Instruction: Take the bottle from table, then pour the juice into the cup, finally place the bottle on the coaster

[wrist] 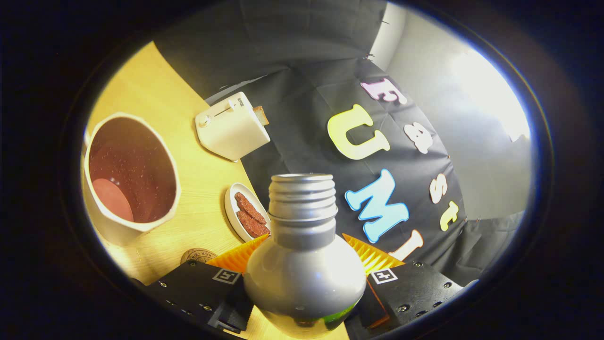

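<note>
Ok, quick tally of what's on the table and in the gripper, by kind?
Bottle, clamped between the gripper fingers: 1
Cup: 1
Toaster: 1
Snack plate: 1
Coaster: 1
Total: 5

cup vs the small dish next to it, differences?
The cup is tall and deep; the dish is shallow and flat. The cup holds reddish liquid at its bottom with droplets on its inner wall; the dish holds dark reddish-brown slices. The cup looks much larger than the dish. Both are white and sit on the wooden table, beyond the gripper, whose fingers clamp the bottle.
</note>
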Demonstrator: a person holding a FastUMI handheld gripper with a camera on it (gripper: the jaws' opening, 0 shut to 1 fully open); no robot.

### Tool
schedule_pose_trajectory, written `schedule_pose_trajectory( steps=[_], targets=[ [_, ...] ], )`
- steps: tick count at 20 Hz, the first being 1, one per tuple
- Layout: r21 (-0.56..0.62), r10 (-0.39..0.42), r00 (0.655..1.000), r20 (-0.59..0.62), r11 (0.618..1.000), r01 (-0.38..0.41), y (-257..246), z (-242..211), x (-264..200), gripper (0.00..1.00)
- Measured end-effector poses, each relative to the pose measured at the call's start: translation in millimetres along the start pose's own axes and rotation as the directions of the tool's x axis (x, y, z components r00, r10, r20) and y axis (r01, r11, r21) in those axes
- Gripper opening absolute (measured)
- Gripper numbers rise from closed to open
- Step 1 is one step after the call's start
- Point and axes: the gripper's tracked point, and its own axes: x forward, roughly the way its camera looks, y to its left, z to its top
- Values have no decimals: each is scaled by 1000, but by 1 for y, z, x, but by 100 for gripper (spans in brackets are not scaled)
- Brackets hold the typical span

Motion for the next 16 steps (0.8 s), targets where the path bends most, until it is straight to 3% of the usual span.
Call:
schedule_pose_trajectory(
  steps=[16],
  targets=[
    [-228,29,999,33,973,-20,8,-2,-1,84]
  ],
)
